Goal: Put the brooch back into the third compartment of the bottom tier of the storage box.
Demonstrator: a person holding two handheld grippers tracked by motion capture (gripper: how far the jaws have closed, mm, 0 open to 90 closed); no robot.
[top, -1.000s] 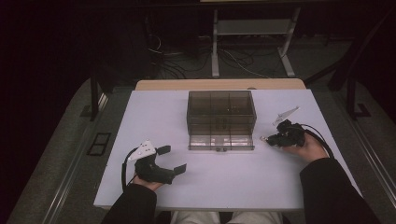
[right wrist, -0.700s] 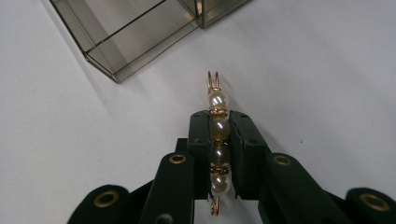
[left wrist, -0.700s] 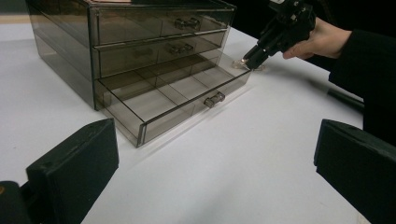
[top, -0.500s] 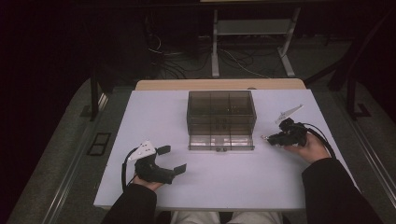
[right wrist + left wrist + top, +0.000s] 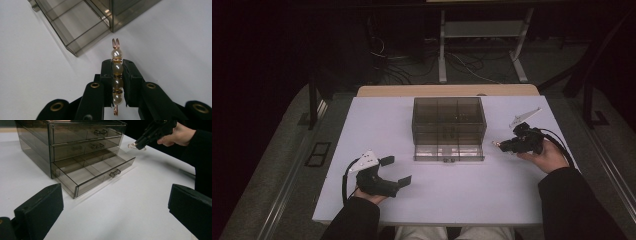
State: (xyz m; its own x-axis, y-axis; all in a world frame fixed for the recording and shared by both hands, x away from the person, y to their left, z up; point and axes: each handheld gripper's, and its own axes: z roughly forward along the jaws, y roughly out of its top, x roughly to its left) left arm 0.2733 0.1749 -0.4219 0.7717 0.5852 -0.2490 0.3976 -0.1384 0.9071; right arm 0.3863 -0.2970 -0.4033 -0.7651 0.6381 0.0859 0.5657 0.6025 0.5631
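Your right tool [image 5: 117, 67] is clamped on a pearl bead clip [image 5: 116, 75] — pearls in a row with copper loops at both ends — held above the white worktop [image 5: 462, 190], just right of the smoked plastic drawer box [image 5: 449, 120]. Its bottom drawer [image 5: 100, 173] stands pulled out. Your left tool [image 5: 393, 171] rests on the worktop near its front left, jaws wide apart, gripping nothing.

In the right gripper view the jaws cover the sides of the pearl hair clip [image 5: 116, 75], and its lower loop runs off the bottom edge. At centre right of the high view the clip is a pale speck. The smoked drawer box [image 5: 100, 17] is cropped by the top edge. Its upper drawers' contents cannot be made out.
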